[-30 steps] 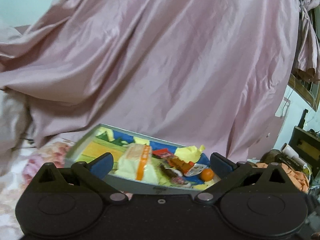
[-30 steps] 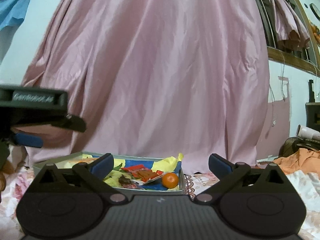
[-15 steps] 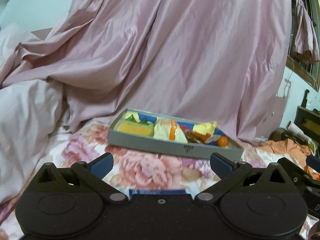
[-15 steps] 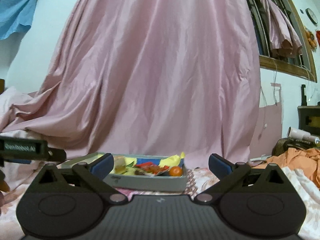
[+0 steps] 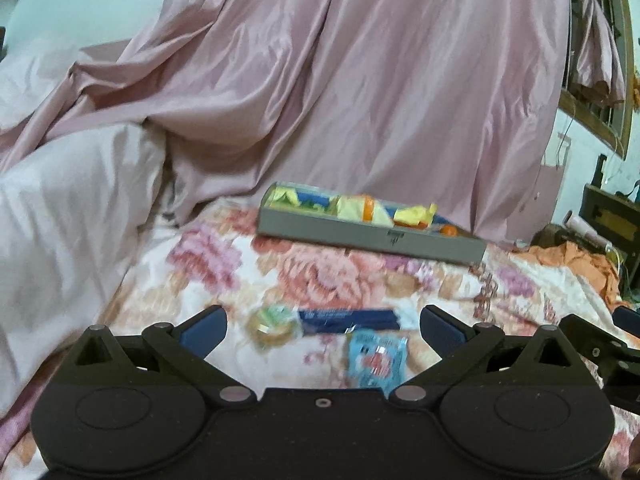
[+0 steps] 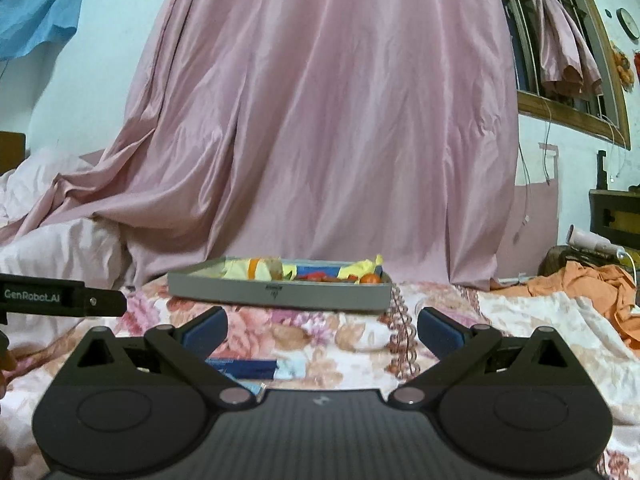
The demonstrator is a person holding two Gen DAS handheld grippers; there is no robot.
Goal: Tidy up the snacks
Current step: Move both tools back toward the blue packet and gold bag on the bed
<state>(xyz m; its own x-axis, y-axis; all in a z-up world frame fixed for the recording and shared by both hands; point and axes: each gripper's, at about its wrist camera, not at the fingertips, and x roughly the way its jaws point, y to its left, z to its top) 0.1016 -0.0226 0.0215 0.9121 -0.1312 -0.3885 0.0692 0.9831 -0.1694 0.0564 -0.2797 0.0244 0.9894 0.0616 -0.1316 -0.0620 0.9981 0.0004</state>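
Observation:
A grey tray [image 5: 372, 236] [image 6: 280, 290] lies on the flowered bedspread, holding yellow packets, red wrappers and a small orange fruit [image 6: 370, 279]. Nearer to me lie loose snacks: a dark blue bar [image 5: 348, 321] [image 6: 244, 368], a round greenish packet [image 5: 274, 322] and a light blue packet [image 5: 376, 360]. My left gripper [image 5: 322, 330] is open just above these loose snacks, empty. My right gripper [image 6: 322, 330] is open too, empty, well short of the tray. The other gripper's edge shows at the left [image 6: 60, 300] of the right wrist view.
A pink curtain [image 6: 320, 120] hangs behind the tray. White bedding [image 5: 60, 220] is heaped on the left. Orange cloth [image 6: 592, 284] and dark furniture [image 6: 616, 216] stand at the right. The flowered bedspread [image 5: 320, 276] stretches between the snacks and the tray.
Both grippers have pulled back from the tray, which now looks smaller and farther. The loose snacks on the bedspread have come into the left wrist view. Both stayed open.

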